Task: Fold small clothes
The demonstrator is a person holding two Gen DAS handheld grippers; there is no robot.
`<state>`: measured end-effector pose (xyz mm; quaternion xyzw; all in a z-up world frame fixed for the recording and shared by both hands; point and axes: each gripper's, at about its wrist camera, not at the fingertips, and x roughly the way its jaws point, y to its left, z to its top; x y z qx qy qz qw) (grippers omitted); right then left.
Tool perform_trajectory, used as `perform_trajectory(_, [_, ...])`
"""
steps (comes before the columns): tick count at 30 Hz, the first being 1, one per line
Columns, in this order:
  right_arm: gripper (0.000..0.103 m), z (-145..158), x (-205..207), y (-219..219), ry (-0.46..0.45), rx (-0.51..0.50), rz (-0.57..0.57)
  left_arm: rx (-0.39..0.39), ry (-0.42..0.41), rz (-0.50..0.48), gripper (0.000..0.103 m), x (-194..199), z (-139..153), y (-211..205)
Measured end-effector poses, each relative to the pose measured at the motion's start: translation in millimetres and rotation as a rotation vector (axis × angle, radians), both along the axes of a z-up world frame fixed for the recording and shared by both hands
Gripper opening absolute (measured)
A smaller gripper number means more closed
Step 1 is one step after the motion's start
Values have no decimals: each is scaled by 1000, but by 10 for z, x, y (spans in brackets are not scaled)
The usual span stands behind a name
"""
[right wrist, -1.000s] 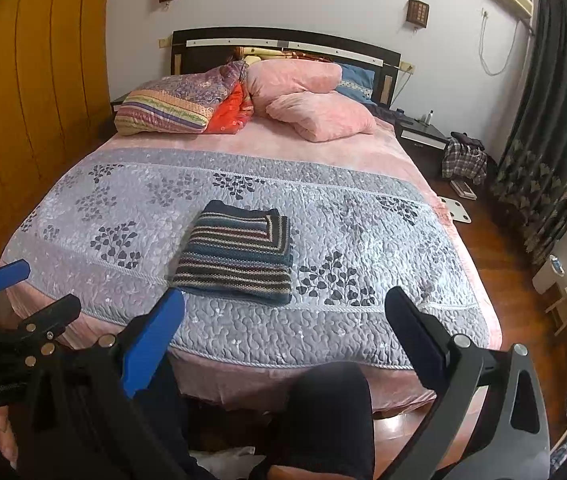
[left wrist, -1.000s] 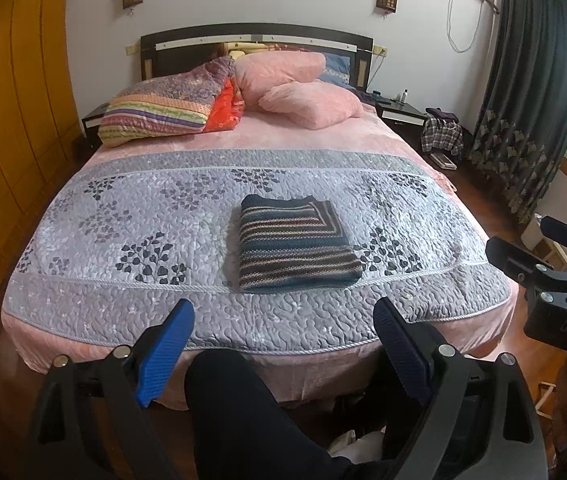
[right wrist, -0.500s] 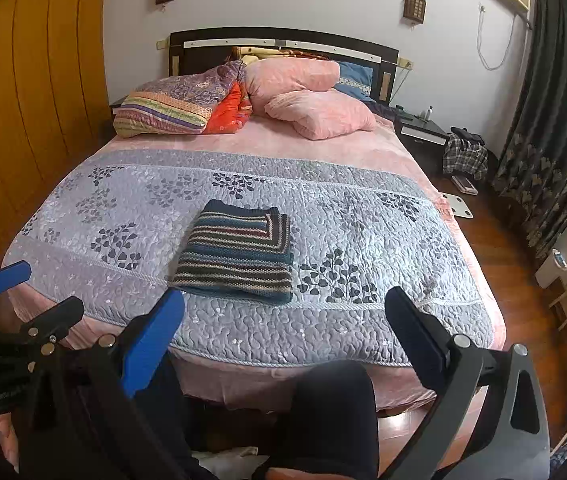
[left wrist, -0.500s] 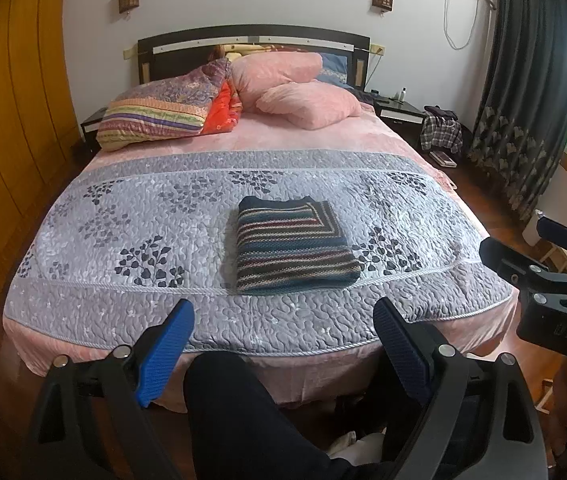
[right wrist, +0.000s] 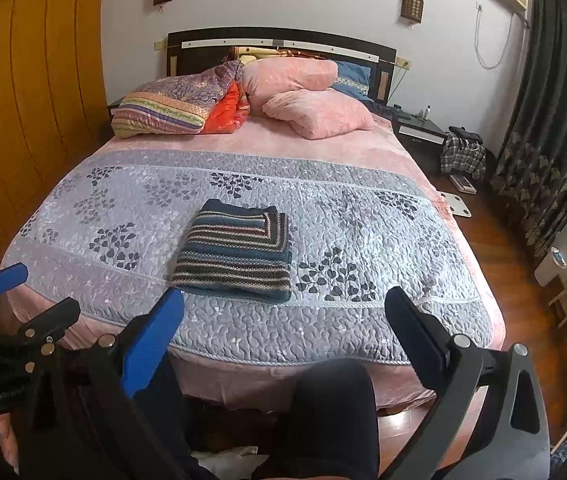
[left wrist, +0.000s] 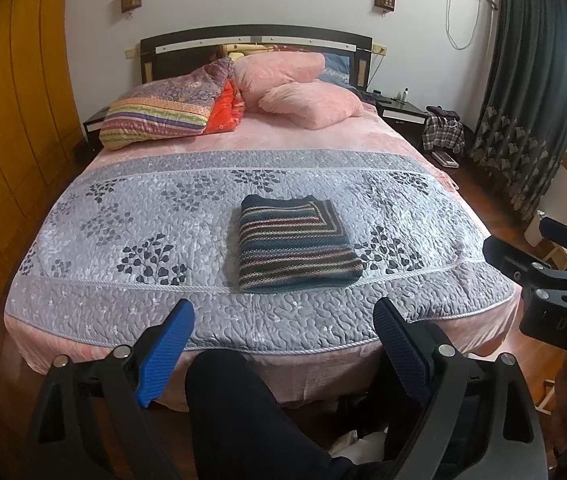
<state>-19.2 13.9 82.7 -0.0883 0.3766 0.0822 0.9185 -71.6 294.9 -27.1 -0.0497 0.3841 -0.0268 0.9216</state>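
A striped knitted garment lies folded into a neat rectangle on the grey quilted bedspread, near the foot of the bed. My left gripper is open and empty, held back from the bed's foot above a person's dark-trousered leg. My right gripper is also open and empty, likewise short of the bed edge. In the left wrist view the right gripper shows at the right edge; in the right wrist view the left gripper shows at the left edge.
Pink pillows and a folded patterned quilt are piled at the headboard. A wooden wardrobe wall runs along the left. Nightstand, a plaid cloth, dark curtains and wooden floor lie to the right.
Both views have drifted slightly back and up from the bed. The folded garment has not moved, and both grippers stay open.
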Motion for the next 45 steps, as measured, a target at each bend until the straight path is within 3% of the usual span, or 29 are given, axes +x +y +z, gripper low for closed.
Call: perform_trajectory(45, [100,-78,-9,33,4,-3,-1,-4,16,17,91,-32,-90,-34])
